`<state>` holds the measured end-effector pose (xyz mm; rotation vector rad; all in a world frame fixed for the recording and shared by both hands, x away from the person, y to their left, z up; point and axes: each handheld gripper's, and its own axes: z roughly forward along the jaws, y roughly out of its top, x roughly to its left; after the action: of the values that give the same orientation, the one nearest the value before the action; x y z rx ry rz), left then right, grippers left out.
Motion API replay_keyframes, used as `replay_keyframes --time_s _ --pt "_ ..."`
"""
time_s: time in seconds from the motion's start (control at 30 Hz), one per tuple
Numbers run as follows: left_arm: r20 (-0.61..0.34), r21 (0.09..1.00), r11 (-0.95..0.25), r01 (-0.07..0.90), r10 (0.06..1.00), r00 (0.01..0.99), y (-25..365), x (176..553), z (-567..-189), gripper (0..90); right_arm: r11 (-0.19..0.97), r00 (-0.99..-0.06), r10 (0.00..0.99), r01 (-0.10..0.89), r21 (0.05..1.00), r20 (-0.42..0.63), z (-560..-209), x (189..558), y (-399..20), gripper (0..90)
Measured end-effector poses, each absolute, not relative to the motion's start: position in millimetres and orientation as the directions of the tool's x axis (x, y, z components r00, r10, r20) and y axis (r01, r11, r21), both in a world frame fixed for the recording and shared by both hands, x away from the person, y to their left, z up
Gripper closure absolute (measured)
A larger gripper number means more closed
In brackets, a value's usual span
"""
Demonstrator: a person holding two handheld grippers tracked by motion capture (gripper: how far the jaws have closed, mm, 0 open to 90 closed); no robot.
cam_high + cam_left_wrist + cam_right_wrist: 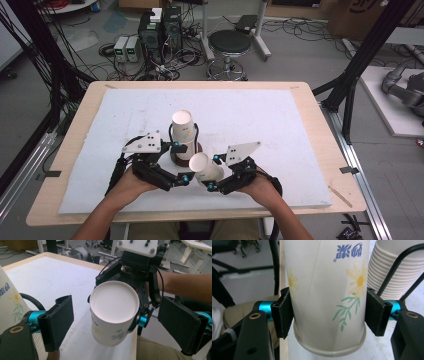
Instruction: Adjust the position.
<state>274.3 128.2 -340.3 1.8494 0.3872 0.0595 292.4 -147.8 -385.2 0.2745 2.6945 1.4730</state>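
Your forearms come in low over the white foam mat (250, 115). Right gripper (210, 175) lies tilted, clamped on a smooth paper cup (204, 167) with flower print, held off the mat. Left gripper (181, 162) stands apart, empty, flanking the ribbed cup stack (183, 131) in its wire holder, just beside the cup.

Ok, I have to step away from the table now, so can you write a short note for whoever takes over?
Right claw: shut on one paper cup, held off the table with its base toward the left claw.
Left claw: open, the held cup's base between its jaws, pads not touching.
Cup stack: upside down in its wire holder at the middle of the white mat.
Done: one cup is off the stack.
Left: probably setting that cup down; the rest of the stack remains.
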Motion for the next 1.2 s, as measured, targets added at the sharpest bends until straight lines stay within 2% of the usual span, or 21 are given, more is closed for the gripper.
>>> replay_keyframes --time_s 0.37,0.63,0.83,1.2 --pt "-0.140 0.911 -0.339 0.236 0.285 0.948 126 277 -342 13.5 0.616 -0.992 0.124 0.082 0.783 0.006 -377 301 -139 32.8" --pt "-0.136 0.893 -0.379 0.244 0.288 0.948 125 277 -349 13.9 0.725 -0.998 0.045 0.001 0.689 -0.045 -368 303 -123 32.6" --pt "-0.136 0.873 -0.423 0.243 0.269 0.954 124 277 -351 15.6 0.776 -0.998 0.012 -0.031 0.630 -0.064 -362 303 -108 32.3" --pt "-0.154 0.854 -0.455 0.254 0.245 0.957 125 283 -354 23.5 0.802 -0.999 0.003 -0.028 0.597 -0.050 -361 302 -101 32.1"
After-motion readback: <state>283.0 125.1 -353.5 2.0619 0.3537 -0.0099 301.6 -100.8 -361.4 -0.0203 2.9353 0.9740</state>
